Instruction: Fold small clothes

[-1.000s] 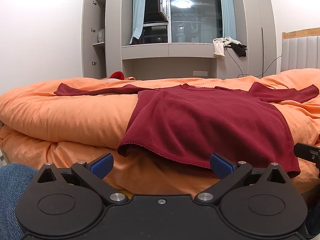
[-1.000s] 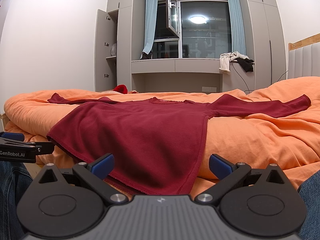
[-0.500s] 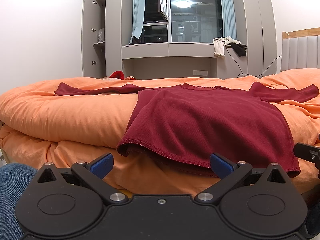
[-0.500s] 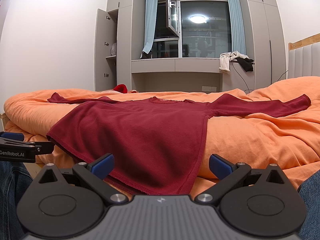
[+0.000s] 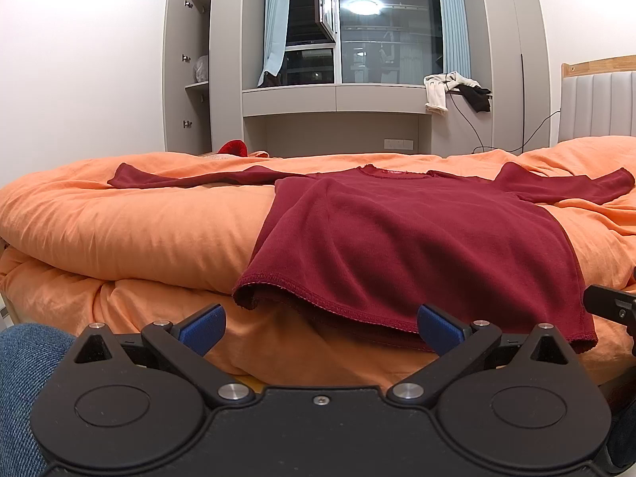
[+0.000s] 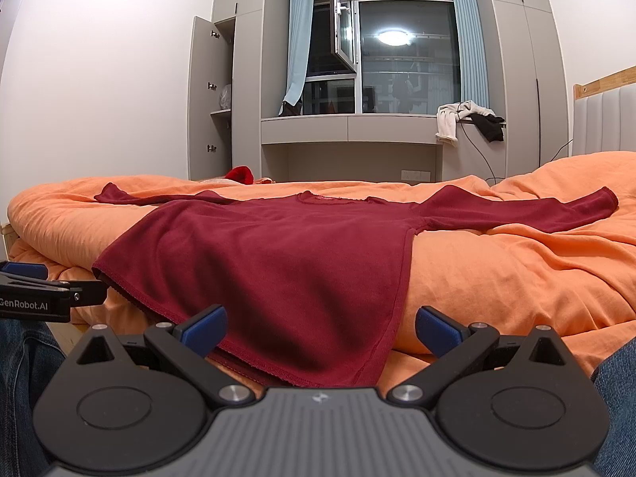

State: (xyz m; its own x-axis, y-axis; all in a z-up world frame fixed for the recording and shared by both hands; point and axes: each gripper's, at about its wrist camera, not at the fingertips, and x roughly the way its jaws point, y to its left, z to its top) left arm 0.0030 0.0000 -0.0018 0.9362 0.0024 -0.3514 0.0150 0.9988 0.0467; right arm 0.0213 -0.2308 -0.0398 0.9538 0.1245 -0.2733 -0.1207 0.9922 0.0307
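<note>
A dark red long-sleeved shirt (image 5: pixel 413 230) lies spread flat on the orange duvet (image 5: pixel 131 222), sleeves out to both sides, its hem hanging over the near edge. My left gripper (image 5: pixel 320 328) is open just in front of the hem's left part, holding nothing. In the right wrist view the same shirt (image 6: pixel 278 254) fills the middle, and my right gripper (image 6: pixel 320 328) is open before the hem's right corner, also with nothing in it. Each gripper's tip shows at the edge of the other's view.
Grey wardrobes and a window ledge (image 6: pixel 349 127) stand behind the bed, with clothes (image 6: pixel 469 117) draped on a rail. A red item (image 5: pixel 234 147) lies at the bed's far left. A padded headboard (image 5: pixel 596 103) is at right. Denim-clad legs (image 5: pixel 20 377) flank the grippers.
</note>
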